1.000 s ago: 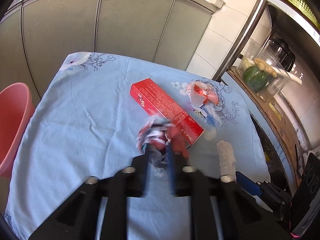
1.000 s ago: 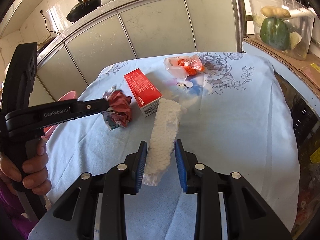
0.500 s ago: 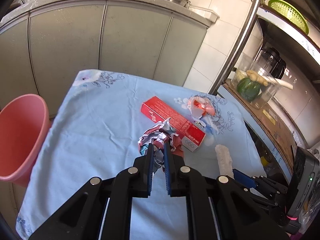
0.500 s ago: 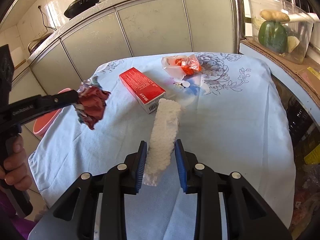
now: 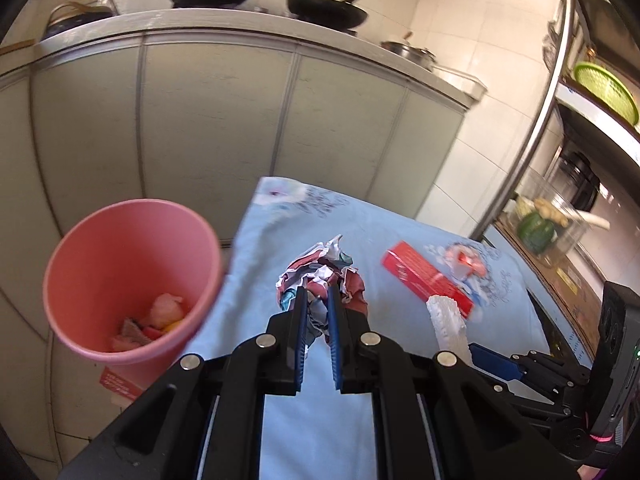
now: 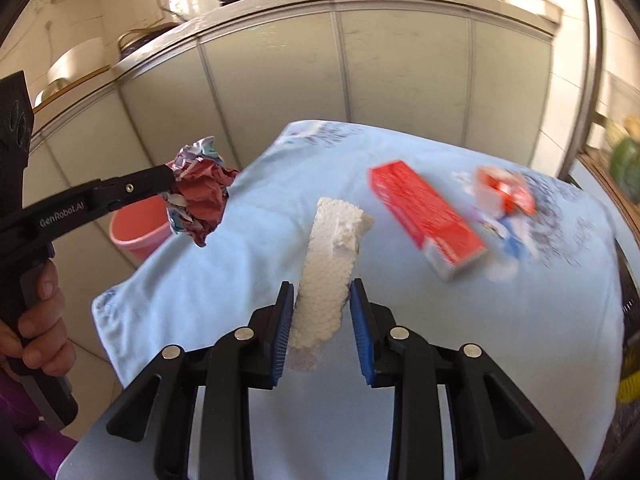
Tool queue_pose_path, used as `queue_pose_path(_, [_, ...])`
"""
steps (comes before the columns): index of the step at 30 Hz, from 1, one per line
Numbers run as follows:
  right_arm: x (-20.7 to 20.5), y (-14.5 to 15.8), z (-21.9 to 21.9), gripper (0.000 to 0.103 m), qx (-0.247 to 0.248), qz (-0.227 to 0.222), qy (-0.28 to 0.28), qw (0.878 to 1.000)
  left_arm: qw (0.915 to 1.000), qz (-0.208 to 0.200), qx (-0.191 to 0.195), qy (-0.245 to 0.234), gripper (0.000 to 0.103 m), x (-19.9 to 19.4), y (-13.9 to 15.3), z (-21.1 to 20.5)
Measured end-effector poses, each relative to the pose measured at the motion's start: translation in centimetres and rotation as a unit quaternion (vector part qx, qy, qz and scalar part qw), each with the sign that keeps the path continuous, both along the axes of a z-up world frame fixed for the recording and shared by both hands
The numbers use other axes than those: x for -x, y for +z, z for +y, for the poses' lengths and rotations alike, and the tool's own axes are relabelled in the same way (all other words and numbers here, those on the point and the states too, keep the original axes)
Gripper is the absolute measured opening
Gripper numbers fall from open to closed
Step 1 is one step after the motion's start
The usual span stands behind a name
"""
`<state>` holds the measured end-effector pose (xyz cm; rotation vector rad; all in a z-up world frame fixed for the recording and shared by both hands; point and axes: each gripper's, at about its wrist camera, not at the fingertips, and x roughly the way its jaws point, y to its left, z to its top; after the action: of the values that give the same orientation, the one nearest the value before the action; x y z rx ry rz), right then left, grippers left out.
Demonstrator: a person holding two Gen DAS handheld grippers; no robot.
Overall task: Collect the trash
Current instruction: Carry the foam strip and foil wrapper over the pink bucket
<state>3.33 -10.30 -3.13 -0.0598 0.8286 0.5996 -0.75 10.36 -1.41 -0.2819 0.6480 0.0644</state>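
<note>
My left gripper point(image 5: 318, 312) pinches a crumpled paper wad point(image 5: 324, 276), fingers nearly pressed together on it with the paper bulging out past the tips. The wad hangs in the air above the bench's point(image 5: 400, 248) left edge, clear of the cloth. My right gripper point(image 6: 322, 312) pinches a white foam strip point(image 6: 332, 264) near its lower end; the strip's long axis runs forward and up along the fingers, its free end sticking out well beyond them.

What the next move turns on, as I read it: the pink bin point(image 5: 132, 276) stands on the floor just off the bench's left edge, to the left of and below the wad. Its mouth is wide and open toward me, with a few scraps already at the bottom. The left gripper is the nearer one; seen from the right wrist it is almost over the bin's rim point(image 6: 136, 216). The right gripper is above the middle of the bench and has farther to go leftward.

Between bench edge and cabinet fronts there is free room over the bin. The long strip needs its tip steered in first, I judge. A red box point(image 6: 424, 216) and a red-and-white wrapper point(image 6: 504, 192) lie toward the far right corner, uncollected.
</note>
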Motion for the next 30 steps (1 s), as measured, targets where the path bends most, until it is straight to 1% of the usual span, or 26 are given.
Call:
queue_pose_path(4, [-0.3, 0.8, 4.0, 0.029, -0.002, 0.000, 0.042, 0.999, 0.9992, -0.006, 0.002, 0.040, 0.009, 1.6, 0.0, 3.5])
queue_pose_path(8, [-0.8, 1.5, 7.2, 0.029, -0.003, -0.001, 0.073, 0.997, 0.9969, -0.010, -0.009, 0.077, 0.009, 2.7, -0.1, 6.4])
queue_pose_path(12, [-1.5, 2.2, 10.6, 0.029, -0.012, 0.002, 0.100, 0.995, 0.9940, -0.011, -0.025, 0.106, 0.009, 3.3, -0.2, 8.5])
queue_pose_path(15, [-2.1, 2.5, 12.8, 0.029, -0.015, 0.004, 0.117, 0.993, 0.9917, -0.009, -0.029, 0.125, 0.009, 3.5, -0.5, 10.1])
queue_pose_path(23, [-3.1, 1.9, 17.7, 0.029, -0.001, 0.012, 0.153, 0.988, 0.9872, 0.008, -0.022, 0.158, 0.009, 2.8, -1.9, 13.0])
queue_pose_path(30, [-4.1, 1.0, 20.8, 0.029, 0.005, 0.021, 0.170, 0.985, 0.9837, 0.027, -0.017, 0.177, 0.009, 1.8, -3.3, 14.6])
